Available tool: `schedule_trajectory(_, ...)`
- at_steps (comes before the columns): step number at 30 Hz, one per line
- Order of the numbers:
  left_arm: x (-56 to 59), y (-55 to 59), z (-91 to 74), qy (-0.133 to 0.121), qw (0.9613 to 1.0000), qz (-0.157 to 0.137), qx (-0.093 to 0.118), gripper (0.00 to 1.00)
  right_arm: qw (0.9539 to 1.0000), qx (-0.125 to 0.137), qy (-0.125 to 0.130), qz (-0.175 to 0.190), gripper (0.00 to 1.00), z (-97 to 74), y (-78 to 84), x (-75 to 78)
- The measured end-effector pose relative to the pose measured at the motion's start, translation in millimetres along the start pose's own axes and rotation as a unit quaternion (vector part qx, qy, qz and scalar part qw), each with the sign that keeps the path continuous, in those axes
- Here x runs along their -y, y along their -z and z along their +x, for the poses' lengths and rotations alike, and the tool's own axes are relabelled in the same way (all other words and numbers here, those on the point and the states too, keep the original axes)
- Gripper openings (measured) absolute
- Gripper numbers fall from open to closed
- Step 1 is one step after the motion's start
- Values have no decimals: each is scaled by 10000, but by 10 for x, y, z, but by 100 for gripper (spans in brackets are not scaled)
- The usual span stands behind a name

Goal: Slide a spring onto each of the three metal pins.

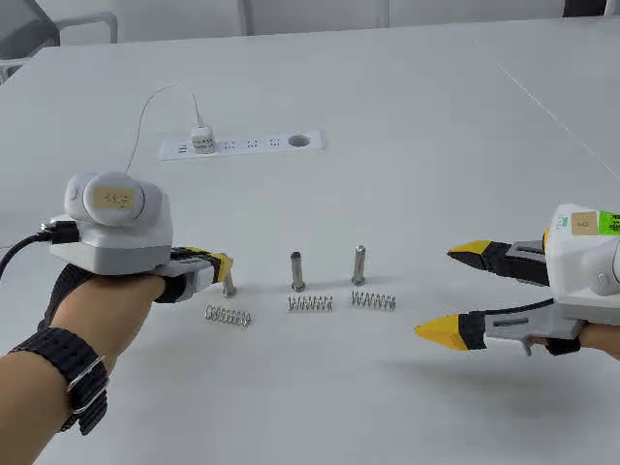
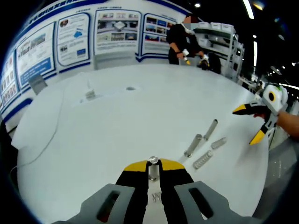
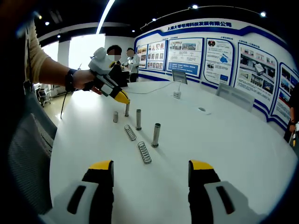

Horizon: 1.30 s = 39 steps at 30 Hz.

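Three short metal pins stand upright in a row on the white table: the left pin (image 1: 230,284), the middle pin (image 1: 296,271) and the right pin (image 1: 359,264). A spring lies flat in front of each: left spring (image 1: 229,316), middle spring (image 1: 310,303), right spring (image 1: 373,300). My left gripper (image 1: 219,265) is shut on the left pin (image 2: 153,170), its yellow tips closed around the pin near the top. My right gripper (image 1: 452,291) hovers to the right of the row, open and empty. In the right gripper view it (image 3: 151,167) faces the nearest spring (image 3: 144,152) and pin (image 3: 155,134).
A white power strip (image 1: 240,145) with a plugged charger and cable lies at the far side of the table. A grey chair (image 1: 29,34) stands at the far left corner. A person (image 2: 184,44) stands beyond the table. Wall posters hang behind.
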<state>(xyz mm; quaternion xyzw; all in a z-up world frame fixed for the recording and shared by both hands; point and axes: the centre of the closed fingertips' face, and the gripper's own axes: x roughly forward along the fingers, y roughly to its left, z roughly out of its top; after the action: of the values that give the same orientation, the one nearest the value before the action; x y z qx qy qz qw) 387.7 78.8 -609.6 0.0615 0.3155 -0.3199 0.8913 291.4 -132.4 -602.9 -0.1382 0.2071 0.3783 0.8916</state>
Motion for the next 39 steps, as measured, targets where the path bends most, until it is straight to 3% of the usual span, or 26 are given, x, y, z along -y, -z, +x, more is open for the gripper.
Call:
schedule_trajectory(23,28,57,-37,23,9999,147,13,11,10000,-8,-16,-16,66,6,-14,-39)
schedule_trajectory(39,18,35,-150,42,9997,135,200,21,10000,-29,-23,-11,65,18,8,-28)
